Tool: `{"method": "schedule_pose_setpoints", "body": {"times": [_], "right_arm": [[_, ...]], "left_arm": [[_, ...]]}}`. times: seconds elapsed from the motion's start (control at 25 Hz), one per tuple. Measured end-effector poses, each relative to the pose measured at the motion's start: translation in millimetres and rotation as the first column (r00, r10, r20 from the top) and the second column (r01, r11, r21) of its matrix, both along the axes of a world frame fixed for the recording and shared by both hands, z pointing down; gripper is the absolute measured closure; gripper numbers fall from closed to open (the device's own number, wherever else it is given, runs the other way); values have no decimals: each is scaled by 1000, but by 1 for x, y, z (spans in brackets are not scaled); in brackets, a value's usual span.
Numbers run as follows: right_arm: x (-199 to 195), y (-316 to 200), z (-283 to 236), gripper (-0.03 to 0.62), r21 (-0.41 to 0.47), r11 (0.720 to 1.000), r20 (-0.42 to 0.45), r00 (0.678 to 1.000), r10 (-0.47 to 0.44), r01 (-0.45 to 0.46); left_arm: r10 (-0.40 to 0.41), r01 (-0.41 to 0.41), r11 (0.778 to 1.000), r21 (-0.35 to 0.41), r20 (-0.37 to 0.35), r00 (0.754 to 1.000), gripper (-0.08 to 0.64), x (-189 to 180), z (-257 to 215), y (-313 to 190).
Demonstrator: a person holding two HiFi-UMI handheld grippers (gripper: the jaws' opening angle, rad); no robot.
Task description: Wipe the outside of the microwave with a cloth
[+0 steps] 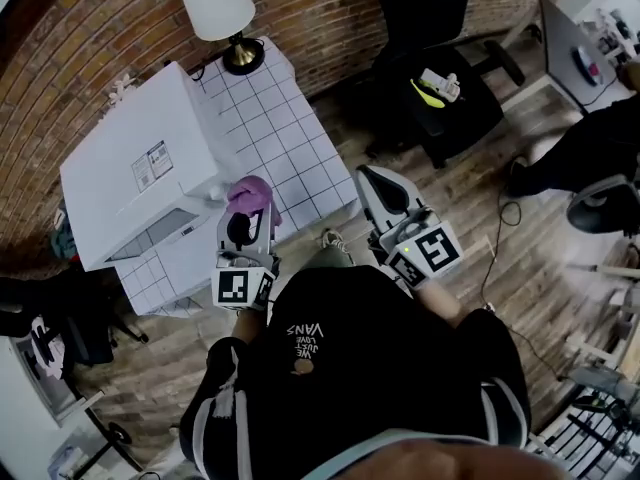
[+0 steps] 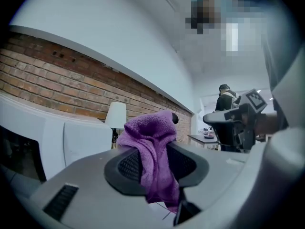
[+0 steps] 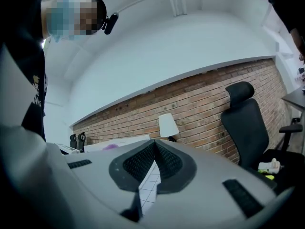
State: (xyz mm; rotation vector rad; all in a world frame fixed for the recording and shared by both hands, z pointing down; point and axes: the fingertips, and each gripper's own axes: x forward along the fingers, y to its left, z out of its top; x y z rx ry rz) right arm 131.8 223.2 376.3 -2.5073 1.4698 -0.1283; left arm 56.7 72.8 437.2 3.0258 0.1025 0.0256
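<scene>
A white microwave (image 1: 140, 176) stands on the tiled table (image 1: 290, 158) at the left of the head view, its door and control panel facing the person. My left gripper (image 1: 243, 215) is shut on a purple cloth (image 1: 250, 194), held just right of the microwave's front corner. In the left gripper view the purple cloth (image 2: 153, 151) bunches up between the jaws and hangs down, with the microwave (image 2: 52, 142) to the left. My right gripper (image 1: 385, 190) is shut with nothing in it, raised over the table's near right edge.
A table lamp (image 1: 222, 13) stands behind the microwave against the brick wall. A black office chair (image 1: 440, 78) carrying small items sits to the right of the table. Another person (image 1: 590, 148) sits at a desk at far right. Cables lie on the wooden floor.
</scene>
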Motion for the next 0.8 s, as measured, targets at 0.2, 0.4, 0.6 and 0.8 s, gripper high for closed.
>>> {"method": "schedule_pose_setpoints", "body": {"times": [0.2,0.4,0.6,0.8], "right_arm": [[38,-5,-1,595,-22,998,10,998,-65,65],[64,-28,8,595,-29,987,52,986,-158,160],[87,-68,13,595,-24,945,69,943,-325,327],[117,-100,15,595,-33,867,75,866,-494,497]], "left_arm": [[-19,19,1000,6,27,999,426,38,1,7],[-72,72,997,-14,43,997,426,53,-1,2],[-216,220,972,-84,58,975,426,61,9,-14],[-394,397,908,-133,50,918,426,78,12,-28]]}}
